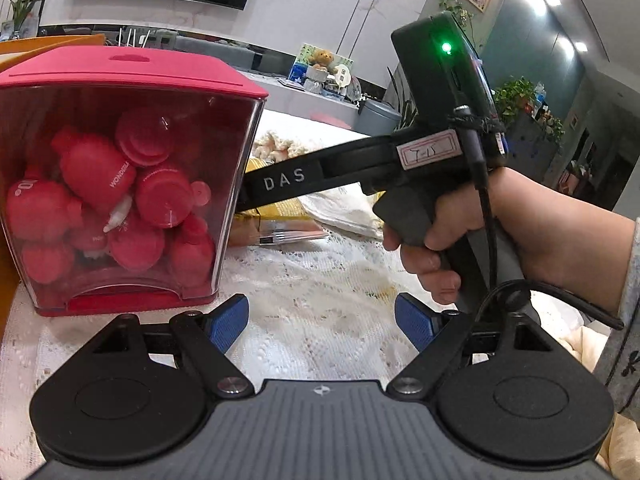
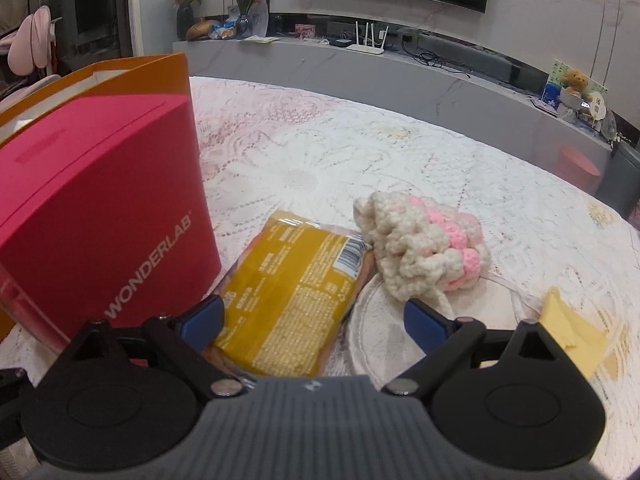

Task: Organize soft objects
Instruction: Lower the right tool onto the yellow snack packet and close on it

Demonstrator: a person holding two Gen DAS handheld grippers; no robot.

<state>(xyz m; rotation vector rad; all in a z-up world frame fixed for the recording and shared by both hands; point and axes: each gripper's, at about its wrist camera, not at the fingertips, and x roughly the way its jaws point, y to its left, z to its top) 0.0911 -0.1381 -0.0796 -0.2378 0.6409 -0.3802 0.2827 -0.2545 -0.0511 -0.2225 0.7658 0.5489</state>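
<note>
Left to right, right wrist view: red WONDERLAB box (image 2: 100, 208) stands at the lace tablecloth's (image 2: 320, 152) left edge, likely parked clear of the work. Just beside it lies the yellow snack packet (image 2: 292, 292), then the cream-and-pink crochet piece (image 2: 424, 248) resting on a white round pad (image 2: 380, 332). My right gripper (image 2: 312, 320) is spread wide over the packet, nothing between its fingers. Left gripper (image 1: 322, 320) likewise apart, empty, waiting.

"WONDERLAB" on red box (image 2: 100, 216); gripper-arm "DAS", perhaps partial.
</note>
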